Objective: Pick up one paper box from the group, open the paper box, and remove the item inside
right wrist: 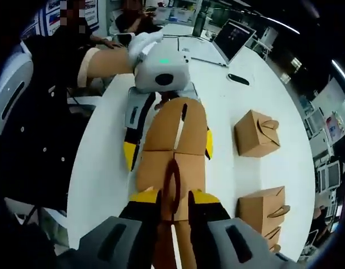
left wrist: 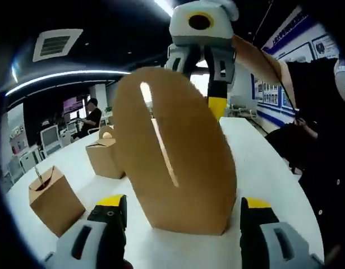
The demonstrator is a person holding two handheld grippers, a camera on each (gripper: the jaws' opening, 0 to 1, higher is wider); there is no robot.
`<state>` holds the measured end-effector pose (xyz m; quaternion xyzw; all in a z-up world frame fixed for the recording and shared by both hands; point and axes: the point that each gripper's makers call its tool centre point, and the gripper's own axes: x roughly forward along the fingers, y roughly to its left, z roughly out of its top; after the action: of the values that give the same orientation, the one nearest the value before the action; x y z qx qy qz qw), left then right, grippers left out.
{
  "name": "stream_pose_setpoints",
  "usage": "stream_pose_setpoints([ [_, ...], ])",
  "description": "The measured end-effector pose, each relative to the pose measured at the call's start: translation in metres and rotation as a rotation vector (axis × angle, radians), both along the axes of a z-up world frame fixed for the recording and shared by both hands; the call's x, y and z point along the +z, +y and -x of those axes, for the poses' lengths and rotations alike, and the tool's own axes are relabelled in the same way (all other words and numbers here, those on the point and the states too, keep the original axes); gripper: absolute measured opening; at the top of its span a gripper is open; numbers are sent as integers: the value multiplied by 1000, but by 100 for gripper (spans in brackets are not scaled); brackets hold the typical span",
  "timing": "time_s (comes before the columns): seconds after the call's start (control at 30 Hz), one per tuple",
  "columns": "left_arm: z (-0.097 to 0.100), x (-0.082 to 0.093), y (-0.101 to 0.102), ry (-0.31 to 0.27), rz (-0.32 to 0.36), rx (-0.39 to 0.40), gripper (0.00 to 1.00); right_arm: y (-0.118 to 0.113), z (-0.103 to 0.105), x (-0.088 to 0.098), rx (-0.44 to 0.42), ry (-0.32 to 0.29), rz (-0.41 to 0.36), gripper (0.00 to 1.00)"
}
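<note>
A brown paper box (left wrist: 183,185) stands on the white table (left wrist: 267,162) between the jaws of my left gripper (left wrist: 182,203), which sit wide on either side of its base with narrow gaps. Its tall rounded flap (left wrist: 161,123) is raised. My right gripper (left wrist: 199,73) comes down from above onto the top of that flap. In the right gripper view, my right gripper (right wrist: 173,197) is shut on the flap's edge (right wrist: 172,179), and the left gripper (right wrist: 169,148) straddles the box (right wrist: 178,129) from the far side.
Two more closed boxes (left wrist: 105,157) (left wrist: 53,199) stand at the left, also seen as boxes (right wrist: 255,133) (right wrist: 265,210). A laptop (right wrist: 234,33) and a dark phone (right wrist: 239,79) lie farther along the table (right wrist: 105,162). The person's dark sleeve (left wrist: 318,168) borders the table edge.
</note>
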<state>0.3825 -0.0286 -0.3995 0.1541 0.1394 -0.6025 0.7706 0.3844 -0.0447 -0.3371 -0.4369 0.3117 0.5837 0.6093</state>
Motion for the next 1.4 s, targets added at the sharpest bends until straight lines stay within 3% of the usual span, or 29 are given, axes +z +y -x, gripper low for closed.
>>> stream_pose_setpoints([
  [0.17, -7, -4, -4, 2, 8, -9, 71, 4, -3, 2, -3, -7, -9, 14],
  [0.37, -8, -5, -2, -7, 7, -16, 70, 5, -6, 2, -3, -22, -2, 4],
  [1.4, -20, -6, 8, 3, -27, 45, 63, 2, -1, 21, -7, -72, -41, 3],
])
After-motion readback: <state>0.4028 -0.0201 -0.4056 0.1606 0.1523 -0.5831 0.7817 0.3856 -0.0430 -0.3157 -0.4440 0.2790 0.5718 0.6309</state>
